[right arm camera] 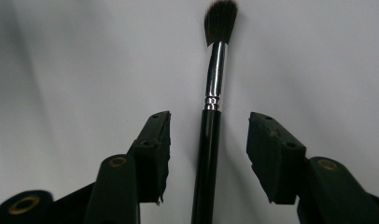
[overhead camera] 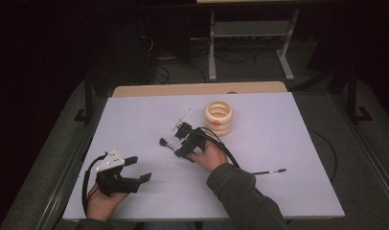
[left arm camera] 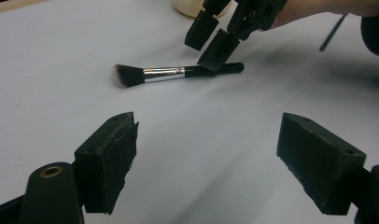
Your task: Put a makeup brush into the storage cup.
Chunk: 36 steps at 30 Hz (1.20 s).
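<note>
Centre of the high view: makeup brush (overhead camera: 167, 144) lay on the counter (overhead camera: 279, 143), its handle between the right gripper (right arm camera: 208, 154) fingers, half-closed, not touching. Light, stiff, slick handle; soft bristles. Left gripper (left arm camera: 206, 158) fingers wide, empty.

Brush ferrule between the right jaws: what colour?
Shiny silver, on the brush with black handle and dark bristles; clearest in the right gripper view.
</note>
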Each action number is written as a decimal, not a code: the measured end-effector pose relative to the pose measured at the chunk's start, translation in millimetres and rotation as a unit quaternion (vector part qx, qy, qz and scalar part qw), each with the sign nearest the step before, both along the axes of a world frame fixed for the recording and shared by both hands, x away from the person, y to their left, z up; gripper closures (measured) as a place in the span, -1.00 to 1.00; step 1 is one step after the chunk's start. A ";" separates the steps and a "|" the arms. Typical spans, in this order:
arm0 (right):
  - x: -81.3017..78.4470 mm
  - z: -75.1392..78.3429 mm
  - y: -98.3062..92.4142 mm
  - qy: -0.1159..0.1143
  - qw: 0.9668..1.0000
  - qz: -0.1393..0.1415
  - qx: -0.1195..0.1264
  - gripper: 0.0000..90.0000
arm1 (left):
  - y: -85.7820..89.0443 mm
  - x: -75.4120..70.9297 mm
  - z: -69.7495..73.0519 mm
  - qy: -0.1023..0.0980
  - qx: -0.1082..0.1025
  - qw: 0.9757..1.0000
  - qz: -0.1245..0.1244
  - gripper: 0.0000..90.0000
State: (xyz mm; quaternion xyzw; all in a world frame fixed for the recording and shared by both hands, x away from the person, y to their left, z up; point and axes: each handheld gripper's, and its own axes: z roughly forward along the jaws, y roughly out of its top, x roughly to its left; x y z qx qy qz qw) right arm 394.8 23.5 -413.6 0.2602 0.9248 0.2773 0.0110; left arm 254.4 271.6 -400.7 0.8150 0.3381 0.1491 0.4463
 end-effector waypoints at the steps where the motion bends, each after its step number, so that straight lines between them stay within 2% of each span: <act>1: 0.1 -0.9 0.5 0.001 1.000 -0.001 -0.002 0.12 | -0.1 0.0 0.0 -0.001 0.000 1.000 -0.001 -0.57; 18: 0.1 -8.8 4.3 0.002 0.999 -0.012 -0.031 0.45 | -1.3 0.2 -0.2 0.000 0.001 1.000 -0.002 -0.56; 36: -5.3 -11.3 10.3 -0.009 0.998 -0.006 -0.057 0.70 | -1.1 0.5 -0.4 0.001 0.001 1.000 -0.003 -0.56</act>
